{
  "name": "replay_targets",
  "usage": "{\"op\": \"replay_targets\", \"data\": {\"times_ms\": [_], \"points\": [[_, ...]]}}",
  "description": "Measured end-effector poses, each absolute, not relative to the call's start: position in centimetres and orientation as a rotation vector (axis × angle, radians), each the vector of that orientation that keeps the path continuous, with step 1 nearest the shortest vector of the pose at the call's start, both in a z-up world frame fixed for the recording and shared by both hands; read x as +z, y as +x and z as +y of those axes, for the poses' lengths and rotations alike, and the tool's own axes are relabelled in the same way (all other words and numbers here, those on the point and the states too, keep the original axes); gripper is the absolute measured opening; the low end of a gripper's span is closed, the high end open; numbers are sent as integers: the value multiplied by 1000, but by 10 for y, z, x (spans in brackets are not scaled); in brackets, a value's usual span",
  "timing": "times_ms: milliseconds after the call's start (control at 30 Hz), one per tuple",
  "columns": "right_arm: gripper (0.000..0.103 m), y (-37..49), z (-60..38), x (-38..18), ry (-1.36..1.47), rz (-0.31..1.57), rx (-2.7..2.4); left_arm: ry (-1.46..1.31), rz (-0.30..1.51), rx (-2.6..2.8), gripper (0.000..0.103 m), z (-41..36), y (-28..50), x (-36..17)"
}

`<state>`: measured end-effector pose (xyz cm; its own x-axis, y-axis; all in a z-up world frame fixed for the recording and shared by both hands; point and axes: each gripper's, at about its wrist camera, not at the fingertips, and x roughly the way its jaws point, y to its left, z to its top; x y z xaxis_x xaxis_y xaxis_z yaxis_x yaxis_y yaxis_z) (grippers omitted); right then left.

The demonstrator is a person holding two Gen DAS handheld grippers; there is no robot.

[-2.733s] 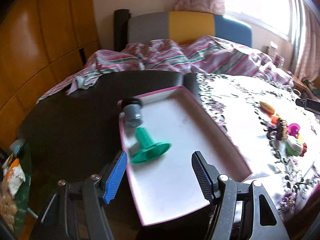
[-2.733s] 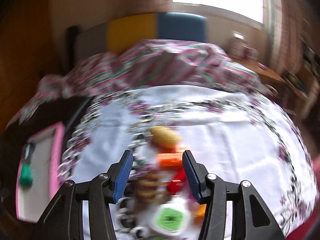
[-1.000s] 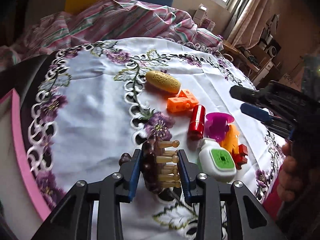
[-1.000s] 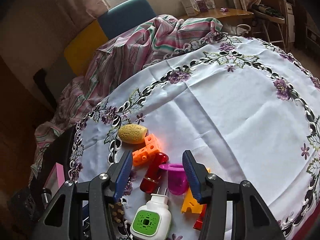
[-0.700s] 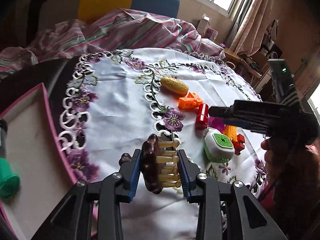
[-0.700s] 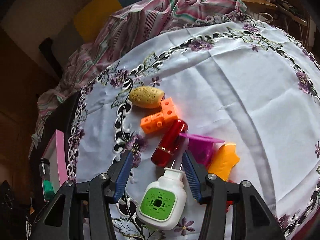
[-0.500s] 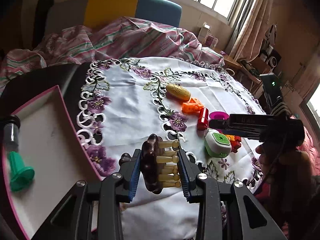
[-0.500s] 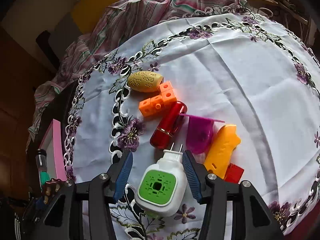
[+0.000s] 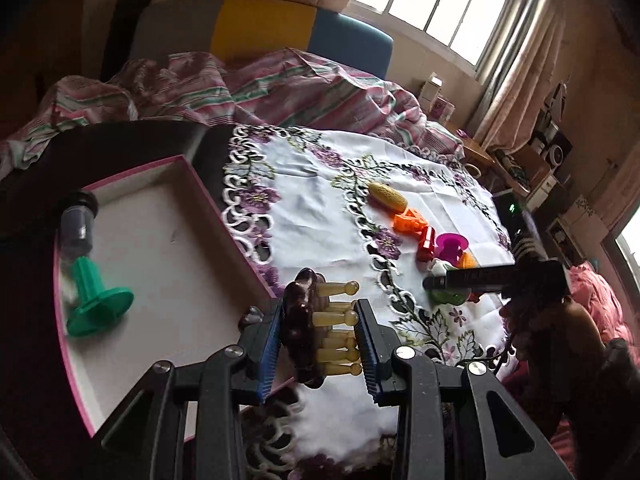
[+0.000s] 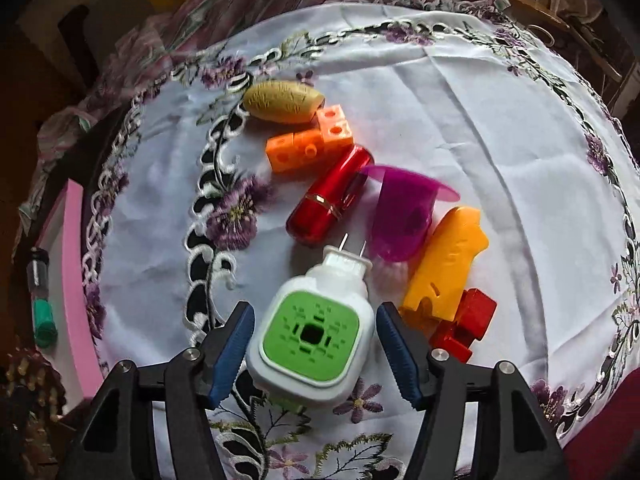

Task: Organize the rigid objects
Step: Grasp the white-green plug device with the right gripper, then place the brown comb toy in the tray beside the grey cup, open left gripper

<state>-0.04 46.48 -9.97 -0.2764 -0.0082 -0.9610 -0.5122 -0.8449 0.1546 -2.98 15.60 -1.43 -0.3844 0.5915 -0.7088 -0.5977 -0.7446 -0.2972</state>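
A dark brown massager with tan pegs (image 9: 316,328) is pinched between the pads of the left claw (image 9: 320,344), held above the near right edge of the pink-rimmed tray (image 9: 224,216) on the desk. Ahead and left of that claw, a green-based stopper (image 9: 94,300) lies inside the tray. The right claw (image 10: 316,344) is spread, its pads either side of a white plug-in with a green face (image 10: 312,332) without clearly touching it. Just beyond it lie a red tube (image 10: 328,204), magenta cup (image 10: 400,216), orange blocks (image 10: 308,140), a yellow piece (image 10: 444,264) and a red block (image 10: 468,324).
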Motion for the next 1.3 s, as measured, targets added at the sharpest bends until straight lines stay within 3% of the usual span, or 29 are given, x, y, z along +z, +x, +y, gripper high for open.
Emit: {"op": "replay_targets", "data": {"times_ms": [300,633,1000,1300], "points": [[58,-20,398,-74,-1634,309,2516,-1137,-102,2269,36,89,-43,-16],[58,-55,358,-99,-1701,56,2570,-1216,-205,2394,36,25,-60,-29],[58,-56,356,-98,-1674,31,2574,-1126,-92,2438,36,61,-135,-12],[58,-58,359,-96,-1669,49,2584,-1180,-29,2431,36,98,-209,-35]]}}
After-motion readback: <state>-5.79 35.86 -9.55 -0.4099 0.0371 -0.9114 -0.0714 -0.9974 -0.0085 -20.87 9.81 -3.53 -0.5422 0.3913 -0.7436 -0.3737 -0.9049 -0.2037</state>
